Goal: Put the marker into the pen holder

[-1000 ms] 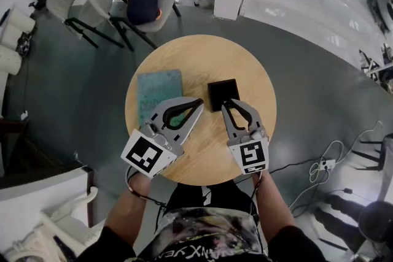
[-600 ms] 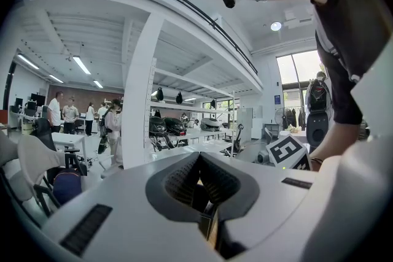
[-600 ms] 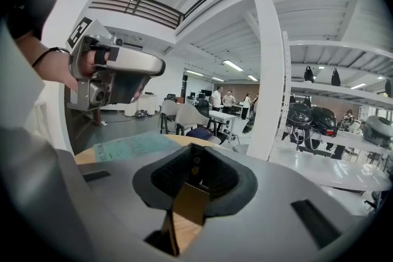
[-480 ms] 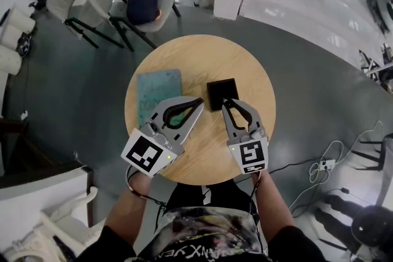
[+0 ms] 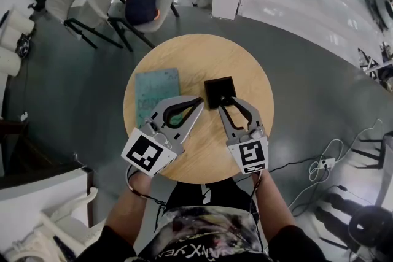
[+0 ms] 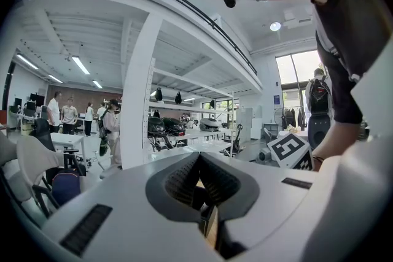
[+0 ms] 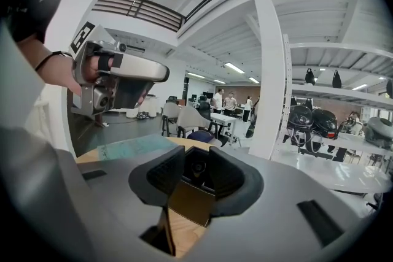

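Since a second ago my right gripper (image 5: 229,101) has spread its jaws wide. They are opening, pads pressing on nothing, with the black pen holder (image 5: 219,91) just ahead between them. Of the marker (image 7: 198,167) only a dark round end shows, down inside the holder. Holder stands on the round wooden table (image 5: 245,64), near a teal mat (image 5: 153,92). My left gripper (image 5: 198,102) hangs over the mat's near edge, jaws together at the tips, nothing between them.

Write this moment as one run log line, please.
right gripper: jaws opening above pen holder | marker: seemingly inside holder | left gripper: shut, empty
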A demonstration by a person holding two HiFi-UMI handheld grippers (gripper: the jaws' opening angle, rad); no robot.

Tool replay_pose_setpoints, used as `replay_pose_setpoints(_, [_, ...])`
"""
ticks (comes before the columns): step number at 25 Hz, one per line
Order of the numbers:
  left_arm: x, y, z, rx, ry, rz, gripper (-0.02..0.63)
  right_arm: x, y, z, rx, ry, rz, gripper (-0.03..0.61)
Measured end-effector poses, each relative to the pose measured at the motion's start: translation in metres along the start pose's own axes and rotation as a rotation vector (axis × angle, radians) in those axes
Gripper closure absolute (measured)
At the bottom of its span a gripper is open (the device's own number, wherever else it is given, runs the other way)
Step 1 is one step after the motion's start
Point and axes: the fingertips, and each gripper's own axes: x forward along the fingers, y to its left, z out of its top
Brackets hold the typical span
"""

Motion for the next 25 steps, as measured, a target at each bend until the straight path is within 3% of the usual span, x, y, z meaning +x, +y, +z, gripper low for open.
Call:
replay_pose_setpoints(11, [-0.007, -0.009, 0.008, 0.018, -0.009, -0.001, 0.597, -0.014, 0.011, 0.026, -0.041, -0.039, 0.009, 0.431])
replay_pose_setpoints(25, [-0.035, -0.027, 0.051, 0.041, -0.033, -0.007, 0.597, -0.067, 0.024, 0.116, -0.108, -0.133, -0.017, 0.428])
